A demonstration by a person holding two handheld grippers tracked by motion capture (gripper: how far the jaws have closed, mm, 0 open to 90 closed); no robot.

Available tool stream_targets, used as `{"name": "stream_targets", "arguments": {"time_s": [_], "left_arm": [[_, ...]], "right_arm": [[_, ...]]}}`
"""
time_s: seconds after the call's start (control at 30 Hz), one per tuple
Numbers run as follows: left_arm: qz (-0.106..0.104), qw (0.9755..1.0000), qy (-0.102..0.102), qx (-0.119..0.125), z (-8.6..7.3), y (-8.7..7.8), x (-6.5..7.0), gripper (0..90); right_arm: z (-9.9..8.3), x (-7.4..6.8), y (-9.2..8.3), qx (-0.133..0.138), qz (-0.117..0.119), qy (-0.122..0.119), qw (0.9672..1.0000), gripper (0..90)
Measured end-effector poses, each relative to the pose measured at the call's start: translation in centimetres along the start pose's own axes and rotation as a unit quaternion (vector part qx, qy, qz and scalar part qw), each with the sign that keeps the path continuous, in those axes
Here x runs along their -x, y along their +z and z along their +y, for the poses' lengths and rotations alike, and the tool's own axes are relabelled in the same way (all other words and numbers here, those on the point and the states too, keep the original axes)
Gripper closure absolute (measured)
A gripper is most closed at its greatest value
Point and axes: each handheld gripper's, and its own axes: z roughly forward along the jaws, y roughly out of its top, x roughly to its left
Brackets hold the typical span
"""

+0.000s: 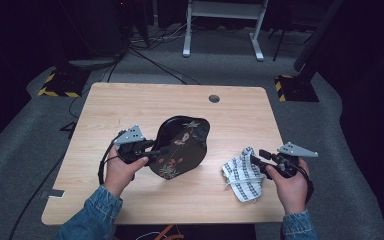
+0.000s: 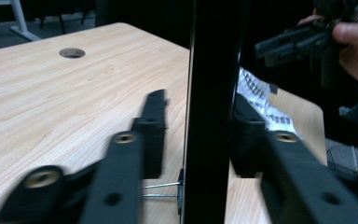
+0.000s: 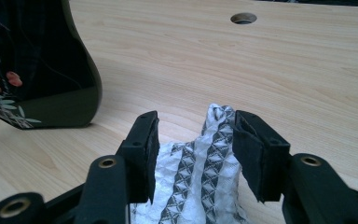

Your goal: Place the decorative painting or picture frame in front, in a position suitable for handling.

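1. Black lacquer marks the tray, which is painted with red and pale flowers and is seen in the high view at the middle of the wooden table, tilted up on its edge.
2. At the tray's left rim the left gripper is placed, with the rim standing between its two jaws; in the left gripper view the tray is seen edge-on as a dark upright band between the jaws.
3. A clear gap is seen between the left-hand pad and the rim, so the left gripper's jaws are parted and the tray is not pinched.
4. The left gripper is held from below and behind by the left hand, with a denim sleeve coming in from the bottom edge and the jaws pointing right toward the tray.
5. A white cloth with a dark checked pattern lies crumpled near the table's right front, well apart from the tray.
6. The right gripper is set over the cloth's right side; in the right gripper view the cloth lies between the spread jaws, and neither pad is seen pressing on it.
7. The right gripper is held by the right hand, with the jaws pointing left and slightly away.
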Motion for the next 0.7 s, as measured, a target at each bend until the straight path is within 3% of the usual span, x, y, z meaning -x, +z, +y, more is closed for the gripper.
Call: {"name": "stream_targets", "arguments": {"time_s": [0.1, 0.17, 0.33, 0.4, 0.57, 0.7], "left_arm": [[0.015, 0.9998, 0.010, 0.005, 0.1, -1.2, 0.1, 51.2], [0.023, 0.9996, 0.015, 0.003, 0.2, -2.1, 0.2, 49.0], [0.050, 0.9982, 0.032, -0.010, 0.1, -4.1, 0.5, 47.0], [0.051, 0.9982, 0.028, -0.012, 0.0, -4.6, 0.5, 45.3], [0.061, 0.9972, 0.020, -0.038, -0.8, -5.2, 0.4, 43.0], [0.064, 0.9963, 0.009, -0.056, -1.8, -5.3, 0.4, 42.9]], "right_arm": [[0.1, -0.8, 0.4, -0.009, 0.005, 0.000, 1.0000, 62.9], [0.2, -1.1, 0.8, -0.019, 0.004, -0.001, 0.9998, 62.3], [-0.2, -1.0, 2.1, -0.036, -0.069, -0.009, 0.9969, 53.0], [-0.3, -0.8, 2.6, -0.041, -0.084, -0.007, 0.9956, 49.5], [-0.8, -0.4, 4.0, -0.060, -0.089, -0.001, 0.9942, 47.9], [-1.2, 0.0, 4.8, -0.078, -0.078, 0.003, 0.9939, 59.0]]}}
